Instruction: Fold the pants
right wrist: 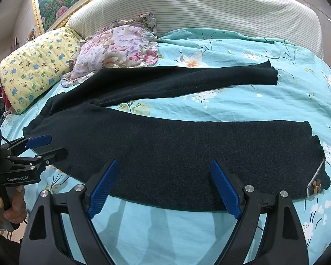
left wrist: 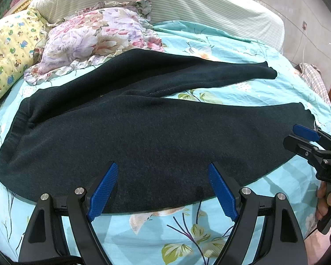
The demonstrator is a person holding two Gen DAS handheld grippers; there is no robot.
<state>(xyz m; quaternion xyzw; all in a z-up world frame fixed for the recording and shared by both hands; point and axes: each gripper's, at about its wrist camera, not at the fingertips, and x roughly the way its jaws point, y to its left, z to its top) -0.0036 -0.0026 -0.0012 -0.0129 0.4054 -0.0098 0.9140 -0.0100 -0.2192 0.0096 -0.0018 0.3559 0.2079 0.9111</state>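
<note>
floral turquoise bedspread [left wrist: 242, 44] under everything. left wrist view: dark pants [left wrist: 143, 137] flat, long axis left-right, waistband left, legs splayed rightward. left gripper [left wrist: 163, 190] spread wide over near edge. floral pillow [left wrist: 94, 39] behind, touching pants.

right wrist view: right gripper [right wrist: 165, 187] spread too, over near leg; small flower trim [right wrist: 316, 185] at hem, blurry. yellow pillow [right wrist: 35, 70] far left.

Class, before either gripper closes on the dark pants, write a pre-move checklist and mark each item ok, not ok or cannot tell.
1. Pants lie flat on the bed cover: ok.
2. Legs apart, not yet stacked: ok.
3. Left gripper open above near leg: ok.
4. Right gripper open above near leg: ok.
5. Floral pillow clear of the far leg: not ok, they touch.
6. Fabric between pads: not ok.
</note>
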